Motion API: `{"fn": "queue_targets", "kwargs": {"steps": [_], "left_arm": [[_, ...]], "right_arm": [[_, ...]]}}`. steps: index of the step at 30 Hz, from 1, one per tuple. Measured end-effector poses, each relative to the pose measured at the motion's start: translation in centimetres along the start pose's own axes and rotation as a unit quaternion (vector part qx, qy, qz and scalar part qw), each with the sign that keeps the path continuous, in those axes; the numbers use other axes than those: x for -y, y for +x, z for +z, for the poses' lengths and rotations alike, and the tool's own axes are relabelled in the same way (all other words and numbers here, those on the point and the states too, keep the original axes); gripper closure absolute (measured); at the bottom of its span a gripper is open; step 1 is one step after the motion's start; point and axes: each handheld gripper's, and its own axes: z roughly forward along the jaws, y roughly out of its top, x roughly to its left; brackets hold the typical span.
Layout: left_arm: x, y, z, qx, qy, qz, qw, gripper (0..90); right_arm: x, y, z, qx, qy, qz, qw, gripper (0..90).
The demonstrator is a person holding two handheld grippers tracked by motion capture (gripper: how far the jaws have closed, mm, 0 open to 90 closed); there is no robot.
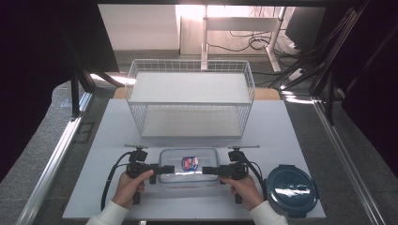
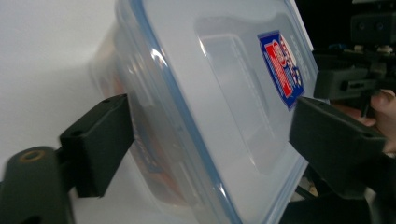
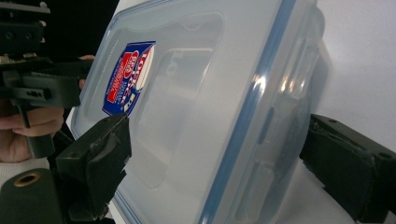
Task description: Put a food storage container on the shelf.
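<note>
A clear rectangular food box (image 1: 189, 172) with a blue-rimmed lid and a red and blue sticker (image 1: 189, 163) lies at the table's front middle. My left gripper (image 1: 165, 169) has its short left end, and my right gripper (image 1: 210, 170) has the right end. In the left gripper view the box (image 2: 224, 107) fills the gap of the left gripper (image 2: 212, 121), one jaw against its base and one on the lid. The right gripper (image 3: 217, 140) holds the box (image 3: 201, 102) the same way. Whether the box is off the table I cannot tell.
A white wire basket (image 1: 190, 70) with two levels stands behind the box, its open side facing me. A round dark blue lidded container (image 1: 291, 190) sits at the front right, close to my right hand. The white table (image 1: 277, 131) ends just behind my hands.
</note>
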Motion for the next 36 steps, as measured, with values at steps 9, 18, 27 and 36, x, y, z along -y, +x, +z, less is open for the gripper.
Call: {"fn": "queue_targets", "kwargs": {"steps": [9, 18, 27, 36], "left_arm": [[0.2, -0.3, -0.6, -0.02, -0.005, -0.004, 0.9998, 27.8], [0.4, -0.9, -1.4, -0.027, -0.022, -0.004, 0.9994, 35.2], [0.6, -1.4, -2.2, -0.035, -0.04, 0.004, 0.9985, 39.9], [0.6, -2.3, -2.9, -0.04, -0.053, 0.025, 0.9975, 41.8]], "right_arm": [[-0.1, 0.1, -1.3, 0.007, -0.013, 0.002, 0.9999, 26.3], [0.2, 0.4, -2.3, 0.001, -0.025, 0.02, 0.9995, 37.2], [0.4, 0.7, -2.8, -0.007, -0.033, 0.017, 0.9993, 43.1], [0.5, 1.6, -3.3, 0.002, -0.044, -0.017, 0.9989, 43.0]]}}
